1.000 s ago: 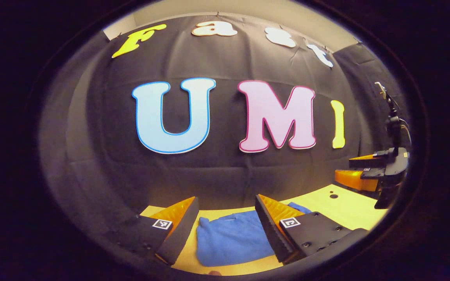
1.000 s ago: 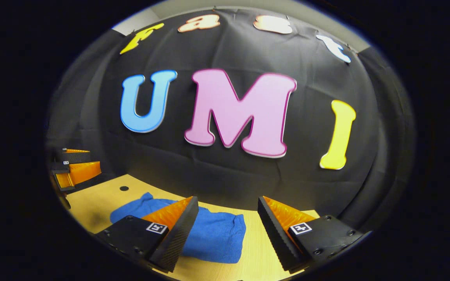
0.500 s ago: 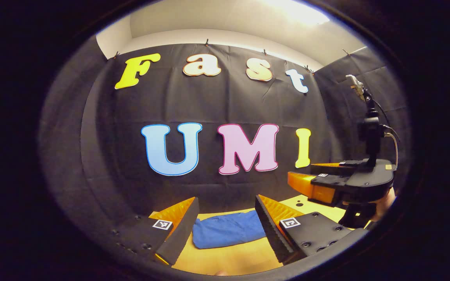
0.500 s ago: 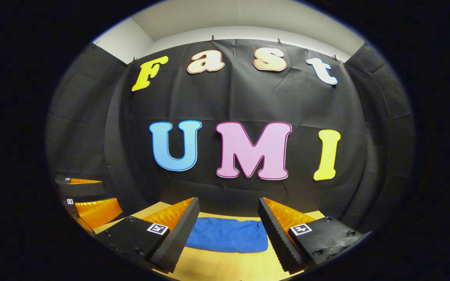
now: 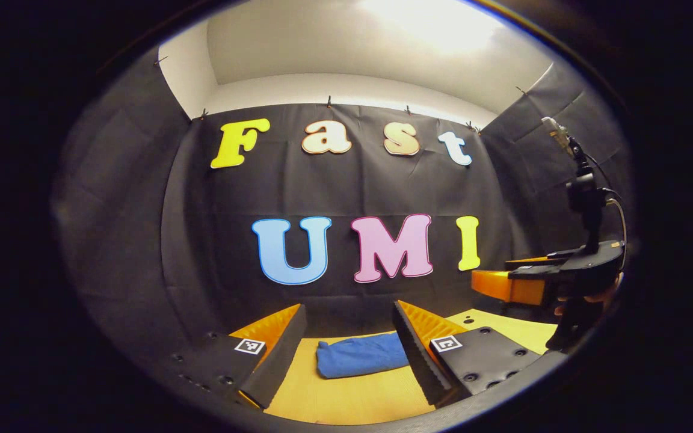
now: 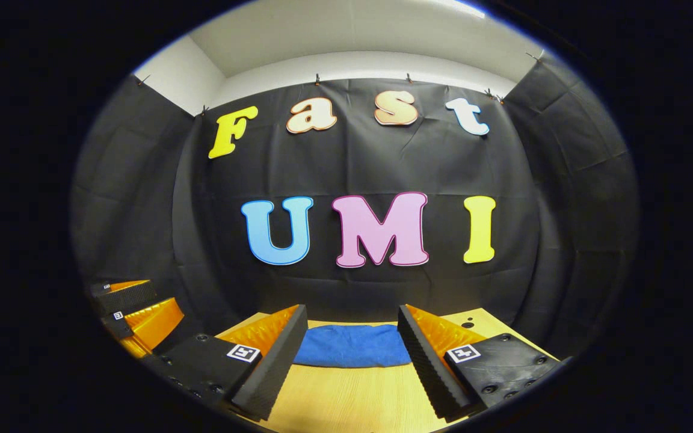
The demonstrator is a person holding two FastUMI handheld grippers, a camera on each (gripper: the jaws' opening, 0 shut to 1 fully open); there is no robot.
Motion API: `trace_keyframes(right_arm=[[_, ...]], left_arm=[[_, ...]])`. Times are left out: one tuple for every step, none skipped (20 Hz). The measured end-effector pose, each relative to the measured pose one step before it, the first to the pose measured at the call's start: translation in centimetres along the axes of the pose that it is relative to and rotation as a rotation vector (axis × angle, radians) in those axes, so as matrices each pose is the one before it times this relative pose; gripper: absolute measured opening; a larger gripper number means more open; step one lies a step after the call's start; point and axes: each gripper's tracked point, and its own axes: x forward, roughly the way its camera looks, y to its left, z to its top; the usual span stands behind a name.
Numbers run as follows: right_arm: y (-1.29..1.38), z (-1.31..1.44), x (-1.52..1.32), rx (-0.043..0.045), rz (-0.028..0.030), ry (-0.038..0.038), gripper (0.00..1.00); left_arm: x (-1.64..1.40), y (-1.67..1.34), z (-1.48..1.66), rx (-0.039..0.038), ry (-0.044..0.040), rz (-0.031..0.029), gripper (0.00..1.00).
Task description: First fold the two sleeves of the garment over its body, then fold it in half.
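Item: blue soft-cloth garment (image 6: 351,346), folded into a compact flat bundle, lying on the pale wooden worktop (image 6: 346,397) near the foot of the black cloth booth wall (image 6: 358,156). In the right gripper view its side edges are hidden behind that gripper's own fingers; in the left gripper view the bundle (image 5: 361,355) shows its rounded left end, while its right end is cut off by a finger. Sleeves cannot be made out (all tucked within the bundle, or too small to tell).

Item: left gripper (image 5: 349,337), held above the worktop, fingers spread wide, nothing between them, clear of the cloth.

Item: right gripper (image 6: 352,343), likewise raised, fingers spread wide, holding nothing.

Cross-view notes: the left gripper view takes in the right gripper from the side at its right edge, with a hand (image 5: 590,297) partly hidden behind the body. The right gripper view catches the other gripper's fingers (image 6: 142,316) at lower left, cut off by the edge. A small dark hole in the worktop (image 6: 470,325) sits right of the garment.
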Motion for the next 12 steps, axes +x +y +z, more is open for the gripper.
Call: trace_keyframes(right_arm=[[0.019, -0.135, -0.424, -0.01917, 0.00338, -0.00171, 0.96], [0.032, -0.193, -0.498, -0.02622, 0.00234, -0.00457, 0.96], [-0.136, -0.037, -0.398, -0.03176, -0.00347, -0.00822, 0.92], [-0.171, -0.083, -0.391, -0.03272, -0.00398, -0.01270, 0.96], [-0.085, -0.043, -0.221, -0.02707, -0.00314, -0.01039, 0.96], [0.167, -0.138, -0.371, -0.01837, -0.00039, -0.00814, 0.96], [0.229, -0.131, -0.187, -0.00700, 0.00384, -0.00026, 0.96], [0.274, -0.150, -0.143, 0.00057, 0.00328, 0.00195, 0.96], [0.082, -0.003, -0.126, 0.00316, 0.00465, 0.00236, 1.00], [0.179, -0.004, -0.049, 0.00069, 0.00121, 0.00267, 0.96], [-0.099, -0.028, 0.013, -0.00039, -0.00351, 0.00276, 0.96], [-0.015, -0.047, -0.015, -0.00070, -0.00174, 0.00198, 0.96]], left_arm=[[-0.053, -0.100, -0.140, -0.02775, -0.00233, 0.00087, 0.82], [-0.074, -0.026, -0.003, -0.02877, -0.00720, 0.00633, 0.83], [0.008, 0.170, 0.091, -0.02617, -0.01292, 0.00701, 0.82], [0.018, -0.114, 0.024, -0.02193, -0.01178, 0.00340, 0.82], [-0.050, -0.177, -0.261, -0.01119, -0.00207, 0.00111, 0.82], [-0.157, -0.072, -0.326, -0.00558, 0.00517, 0.00260, 0.82], [0.083, -0.151, -0.304, -0.00394, 0.00615, -0.00212, 0.82], [-0.106, -0.289, -0.158, -0.00417, 0.00783, -0.00709, 0.82], [-0.044, -0.185, 0.030, -0.00383, 0.00008, -0.00653, 0.82], [0.046, -0.100, 0.174, -0.00206, -0.00362, -0.00970, 0.83], [0.024, -0.054, 0.147, 0.00346, -0.00327, -0.00877, 0.82], [0.035, 0.215, -0.049, 0.00596, -0.00151, -0.00157, 0.81]])
